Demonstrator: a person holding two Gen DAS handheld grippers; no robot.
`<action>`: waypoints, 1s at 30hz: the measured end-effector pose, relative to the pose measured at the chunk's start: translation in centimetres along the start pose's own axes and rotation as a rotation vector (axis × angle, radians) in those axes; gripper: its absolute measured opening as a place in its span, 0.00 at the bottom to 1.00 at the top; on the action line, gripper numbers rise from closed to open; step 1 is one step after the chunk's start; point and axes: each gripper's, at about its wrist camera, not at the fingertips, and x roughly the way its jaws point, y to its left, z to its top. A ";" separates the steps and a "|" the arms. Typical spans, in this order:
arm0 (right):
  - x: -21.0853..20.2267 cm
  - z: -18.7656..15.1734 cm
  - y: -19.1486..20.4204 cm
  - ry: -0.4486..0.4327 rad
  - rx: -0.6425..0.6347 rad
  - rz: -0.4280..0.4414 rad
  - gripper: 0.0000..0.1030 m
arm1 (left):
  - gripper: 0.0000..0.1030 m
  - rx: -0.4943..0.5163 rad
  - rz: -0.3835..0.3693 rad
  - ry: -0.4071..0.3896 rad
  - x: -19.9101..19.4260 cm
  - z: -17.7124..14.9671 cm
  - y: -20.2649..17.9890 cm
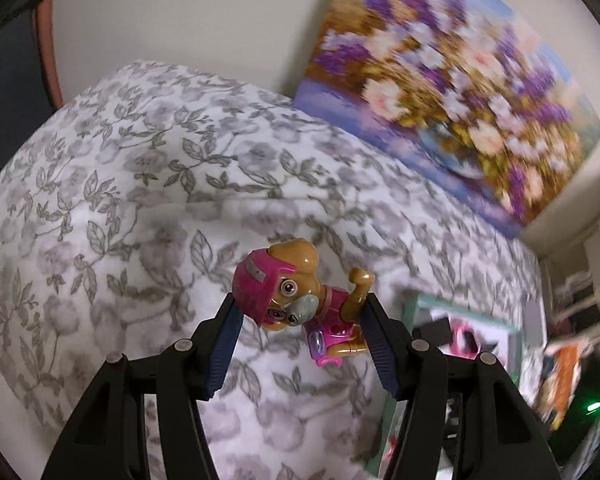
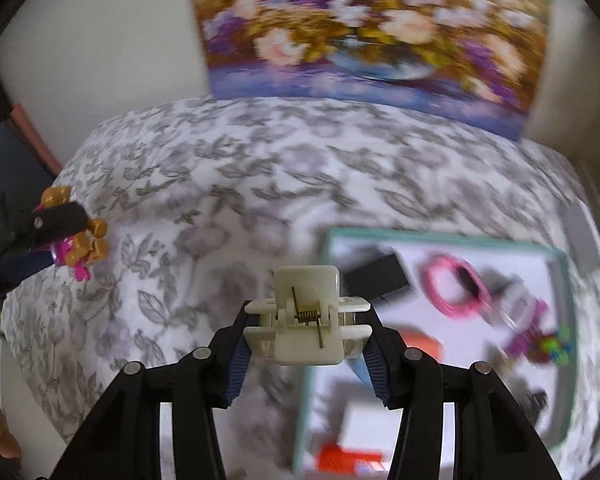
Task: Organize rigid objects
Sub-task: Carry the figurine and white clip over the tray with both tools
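The left gripper (image 1: 300, 312), black plastic with ribbed dark-blue pads (image 1: 226, 350), is clamped on a small glossy hard-plastic puppy figure, tan with a magenta helmet and vest (image 1: 296, 304). One pad presses the rounded helmet and the other the raised paw, and the toy is held clear above the cloth. The right gripper (image 2: 306, 326) pinches a cream-coloured boxy plastic spring clip (image 2: 307, 312), its coiled bare-metal spring facing the camera, the pads bearing on the clip's two flat side tabs.

Below both lies a soft white cloth printed with grey leaves and flowers (image 2: 204, 184), draped over a rounded surface. Near its right edge sits a shallow rectangular tray with a teal rim and white floor (image 2: 440, 236), holding blurred items: a pink coiled cord (image 2: 444, 292), a flat black block (image 2: 376, 276), something orange-red. At the far edge, a flat canvas painting of purple and white flowers (image 2: 368, 28) leans against the pale wall.
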 end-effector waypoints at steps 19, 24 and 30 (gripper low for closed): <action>-6.3 -7.9 -9.3 0.019 0.226 -0.151 0.51 | 0.60 0.331 -0.054 0.077 -0.4 -9.2 -10.5; -5.8 -8.2 -11.2 0.045 0.261 -0.157 0.51 | 0.60 0.391 -0.033 0.089 0.3 -10.5 -12.3; -4.7 -8.4 -12.4 0.082 0.242 -0.190 0.51 | 0.60 0.417 -0.029 0.110 1.5 -11.4 -13.9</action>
